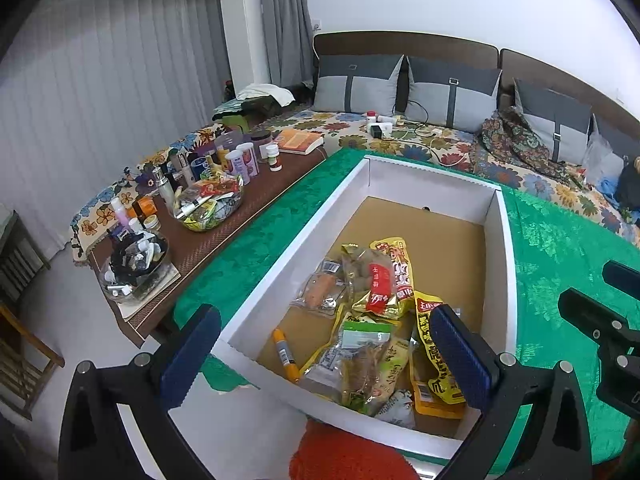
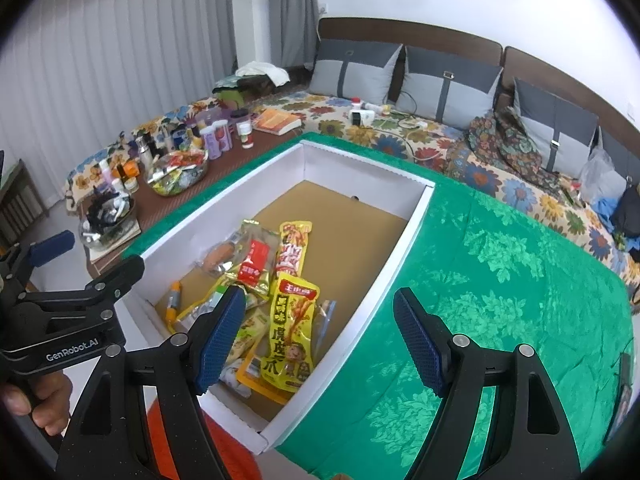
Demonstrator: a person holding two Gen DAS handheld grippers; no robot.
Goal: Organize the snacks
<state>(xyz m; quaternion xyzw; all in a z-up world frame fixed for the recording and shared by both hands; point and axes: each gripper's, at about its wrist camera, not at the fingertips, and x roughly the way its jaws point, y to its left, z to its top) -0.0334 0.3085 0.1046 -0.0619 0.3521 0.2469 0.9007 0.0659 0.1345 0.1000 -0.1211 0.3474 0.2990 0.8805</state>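
A white cardboard box (image 1: 280, 256) with a brown floor stands on a green cloth; it also shows in the right wrist view (image 2: 224, 208). Several snack packets lie in its near half: a yellow chicken-feet pack (image 2: 290, 332), a red-labelled pack (image 1: 378, 288), an orange tube (image 1: 285, 354). My left gripper (image 1: 324, 352) is open and empty, held above the box's near end. My right gripper (image 2: 320, 344) is open and empty, over the box's right wall. The left gripper also appears in the right wrist view (image 2: 80, 292).
A brown side table (image 1: 224, 236) at the left holds bottles, jars and a glass bowl of packets (image 1: 208, 204). A sofa with a floral cover (image 1: 400, 136) and grey cushions lies behind. The green cloth (image 2: 500, 280) spreads right of the box.
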